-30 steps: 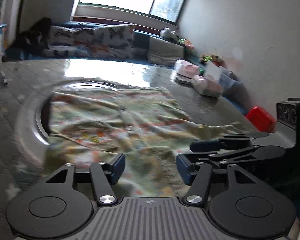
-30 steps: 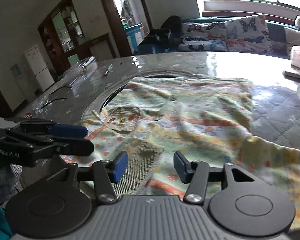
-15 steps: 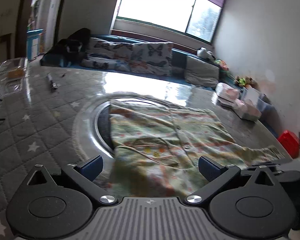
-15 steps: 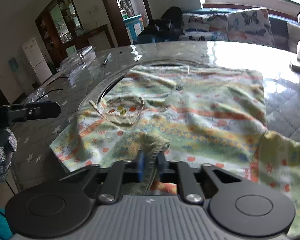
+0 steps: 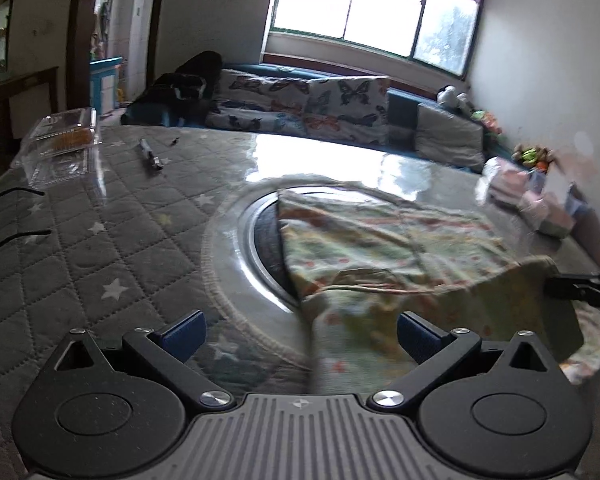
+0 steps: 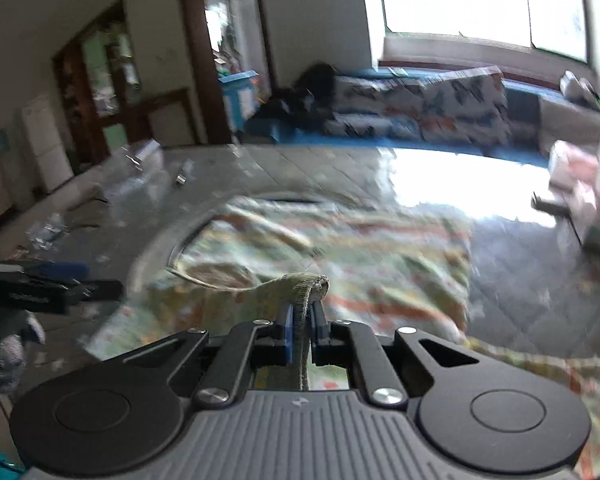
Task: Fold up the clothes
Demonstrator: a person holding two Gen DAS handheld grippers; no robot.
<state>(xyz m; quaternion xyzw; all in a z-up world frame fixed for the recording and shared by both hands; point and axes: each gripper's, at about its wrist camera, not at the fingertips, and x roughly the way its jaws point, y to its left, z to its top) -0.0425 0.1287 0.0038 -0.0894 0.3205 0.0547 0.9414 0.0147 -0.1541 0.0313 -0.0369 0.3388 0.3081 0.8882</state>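
Right gripper point(image 6: 300, 330): raised over table point(image 5: 100, 240), jaws clamped on shirt point(image 5: 380, 240) ribbed cuff | Left gripper point(image 5: 300, 336): level above table, fingers spread wide, empty

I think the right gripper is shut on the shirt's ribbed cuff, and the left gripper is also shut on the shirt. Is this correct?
Not quite. The right gripper is indeed shut on the ribbed cuff of the shirt, as the right wrist view shows. But the left gripper is open: in the left wrist view its jaws stand wide apart and grip nothing.
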